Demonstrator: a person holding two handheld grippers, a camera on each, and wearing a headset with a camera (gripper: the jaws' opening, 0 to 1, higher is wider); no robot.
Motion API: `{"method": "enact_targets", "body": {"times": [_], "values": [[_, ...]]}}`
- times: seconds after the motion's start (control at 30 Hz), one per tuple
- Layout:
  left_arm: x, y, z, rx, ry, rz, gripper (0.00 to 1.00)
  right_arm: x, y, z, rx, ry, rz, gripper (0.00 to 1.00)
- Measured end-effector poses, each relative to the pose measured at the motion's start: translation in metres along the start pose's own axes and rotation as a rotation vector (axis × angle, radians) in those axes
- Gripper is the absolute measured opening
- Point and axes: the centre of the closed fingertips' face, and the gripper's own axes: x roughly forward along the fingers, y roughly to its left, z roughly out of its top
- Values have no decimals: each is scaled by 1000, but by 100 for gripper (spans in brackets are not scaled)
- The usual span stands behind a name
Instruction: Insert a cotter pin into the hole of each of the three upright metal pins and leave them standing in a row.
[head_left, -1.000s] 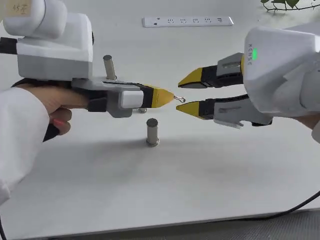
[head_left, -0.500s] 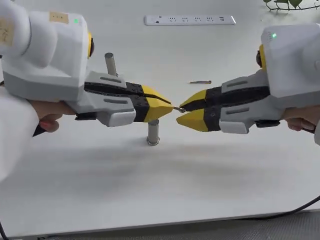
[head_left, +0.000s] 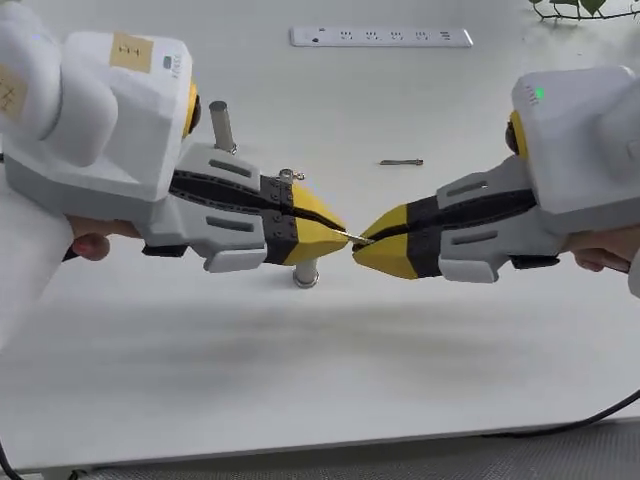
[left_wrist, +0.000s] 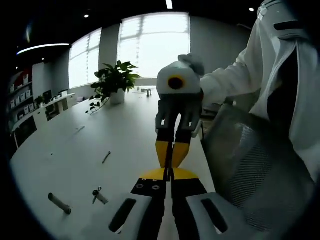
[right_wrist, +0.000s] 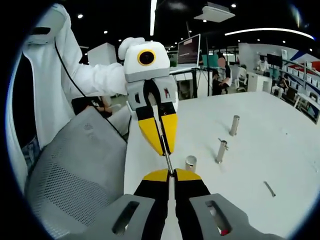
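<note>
Left tongs: jaws closed, nipping one end of the cotter pin. The pin hangs in the air above the surface, near the front metal pin.

Right tongs: jaws also closed, on the pin's other end. In the right gripper view we see the thin shank run straight from one pair of tips into the other, so both tongs grip the same pin, tip to tip.

Standing parts, left to right:
- Rear metal pin: upright, and we see nothing through its hole.
- Middle metal pin: half hidden behind the left tongs, with what looks like a cotter pin through its top.
- Front metal pin: upright, apparently unfilled.
- Spare cotter pin: flat on the surface, well apart to the right.

Risks, as we judge them:
1. If one side releases before the other holds firmly, the pin drops and may skitter away.
2. If both tongs pull or twist against each other, the legs bend or splay and will not enter the hole.
3. The grip sits at the very tips, so the pin can swivel and meet the hole askew.
4. The front metal pin has a narrow base. A low tong or a sideways shove during insertion could topple it into its neighbour and spoil the row.
</note>
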Motion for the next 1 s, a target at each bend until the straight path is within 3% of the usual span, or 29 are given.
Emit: {"method": "enact_targets", "body": {"times": [0.03,0.13,0.3,0.43,0.5,0.67,0.77,1.0], "values": [[0,2,-3,40,26,5,1,0,1,1,-7,3,0,0],[-1,3,-9,80,68,3,1,0,4,3,-30,11,7,0],[-6,12,-20,98,86,33,2,0,4,4,-72,39,1,0],[-8,24,-25,100,85,84,24,0,0,2,-73,49,-10,0],[-9,30,-28,98,88,105,27,0,-4,-4,-79,74,-24,0],[-7,38,-36,79,111,131,27,1,-8,-18,-72,126,-30,0],[-4,41,-44,67,131,129,25,5,-18,-31,-66,157,-46,0],[0,51,-59,37,160,124,21,9,-37,-39,-55,181,-48,0]]}}
